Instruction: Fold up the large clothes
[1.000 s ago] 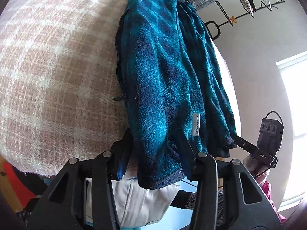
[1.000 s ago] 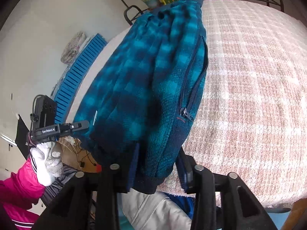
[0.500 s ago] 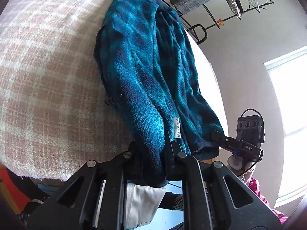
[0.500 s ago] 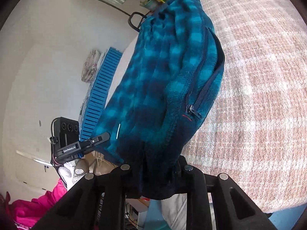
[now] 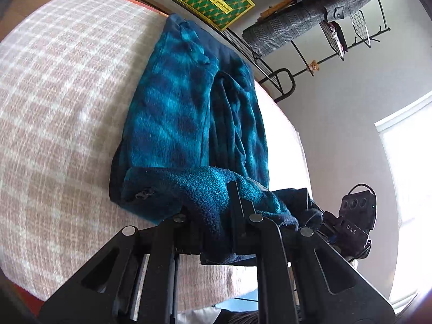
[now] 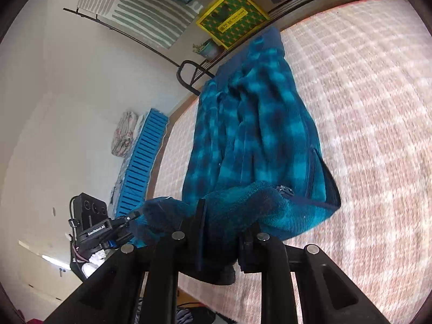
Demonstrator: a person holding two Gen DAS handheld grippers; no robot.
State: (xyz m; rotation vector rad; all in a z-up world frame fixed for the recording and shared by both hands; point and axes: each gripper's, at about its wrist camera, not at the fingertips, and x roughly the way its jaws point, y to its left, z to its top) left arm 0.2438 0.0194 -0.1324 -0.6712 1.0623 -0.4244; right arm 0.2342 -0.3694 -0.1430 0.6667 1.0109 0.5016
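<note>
A home bedroom: a bed [image 5: 54,108] under a pink checked cover, a metal clothes rack [image 5: 310,27] hung with garments, and a bright window [image 5: 405,162].

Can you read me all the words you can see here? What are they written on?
"DAS" on the black camera block of the right gripper, seen from the left wrist.
"GenRobot.AI" on the black camera block of the left gripper, seen from the right wrist.
Yellow and green patterned box by the wall: it has a yellow label with print, too small and blurred to read.
Teal and navy checked fleece jacket: no readable tag shows.
</note>
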